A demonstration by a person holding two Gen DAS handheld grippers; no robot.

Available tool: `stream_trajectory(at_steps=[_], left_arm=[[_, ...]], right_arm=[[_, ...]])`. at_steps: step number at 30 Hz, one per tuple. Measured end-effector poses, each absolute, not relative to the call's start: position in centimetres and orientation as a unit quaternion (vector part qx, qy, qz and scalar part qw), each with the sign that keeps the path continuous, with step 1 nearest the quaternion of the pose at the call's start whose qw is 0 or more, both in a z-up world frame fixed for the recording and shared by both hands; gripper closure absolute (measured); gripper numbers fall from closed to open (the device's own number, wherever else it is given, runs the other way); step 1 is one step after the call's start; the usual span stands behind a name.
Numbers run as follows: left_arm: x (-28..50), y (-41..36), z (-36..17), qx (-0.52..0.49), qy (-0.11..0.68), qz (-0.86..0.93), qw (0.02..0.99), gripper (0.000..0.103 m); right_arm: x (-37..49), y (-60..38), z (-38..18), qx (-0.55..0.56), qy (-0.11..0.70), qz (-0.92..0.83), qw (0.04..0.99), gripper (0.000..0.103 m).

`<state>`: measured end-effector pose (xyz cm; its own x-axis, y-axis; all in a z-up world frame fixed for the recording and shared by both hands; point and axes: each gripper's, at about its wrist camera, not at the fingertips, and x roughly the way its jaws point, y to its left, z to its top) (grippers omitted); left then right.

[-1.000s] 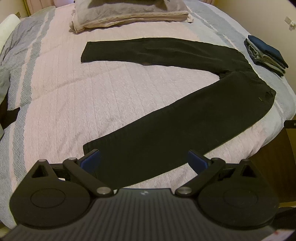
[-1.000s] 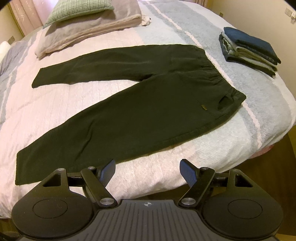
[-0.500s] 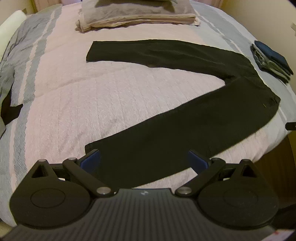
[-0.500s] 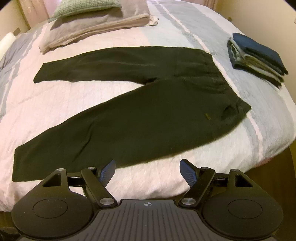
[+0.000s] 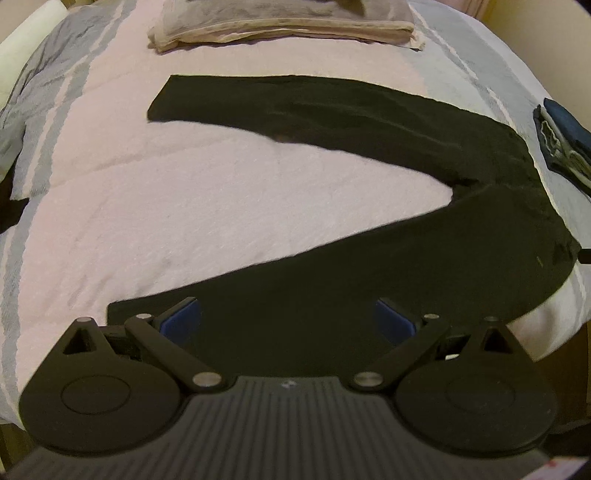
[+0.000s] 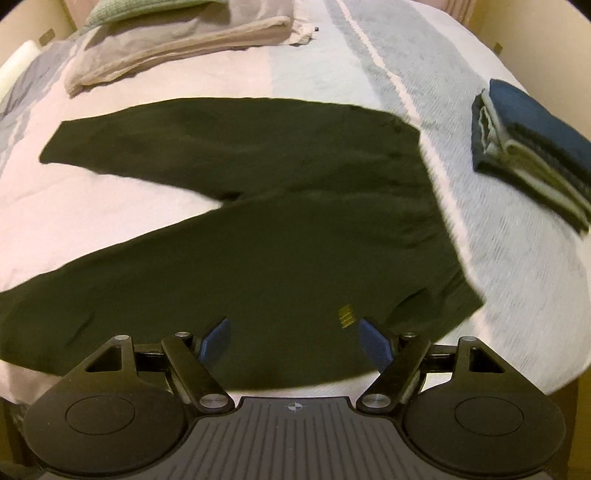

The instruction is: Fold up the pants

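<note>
While the pants (image 6: 258, 236) lie spread flat on the bed (image 5: 184, 206) with both legs splayed apart in a V, no fold is yet made; the whole job looks to be ahead. Beyond the pants' waistband sits a stack of folded clothes (image 6: 532, 147), and past the far leg lie pillows (image 5: 280, 22). Both claws are spread wide and grip nothing: the left claw (image 5: 288, 319) over the near leg's cuff end, the right claw (image 6: 293, 338) near the waistband. Compared with a second ago, both have closed in on the pants.
</note>
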<state>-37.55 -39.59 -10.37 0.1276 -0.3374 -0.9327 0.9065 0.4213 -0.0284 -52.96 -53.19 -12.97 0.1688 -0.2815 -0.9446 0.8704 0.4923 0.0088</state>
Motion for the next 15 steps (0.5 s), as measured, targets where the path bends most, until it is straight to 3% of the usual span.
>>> stream_trajectory(at_steps=[8,15], left_arm=[[-38.1,-46.5,-9.9,0.288,0.476,-0.450,0.699,0.004],[-33.6,-52.1,-10.2,0.305,0.450,-0.482,0.687,0.005]], right_arm=[[-55.0,-62.2,-12.7,0.243,0.517,-0.370,0.733,0.029],[-52.5,-66.4,-12.5,0.217,0.520,-0.345,0.750,0.029]])
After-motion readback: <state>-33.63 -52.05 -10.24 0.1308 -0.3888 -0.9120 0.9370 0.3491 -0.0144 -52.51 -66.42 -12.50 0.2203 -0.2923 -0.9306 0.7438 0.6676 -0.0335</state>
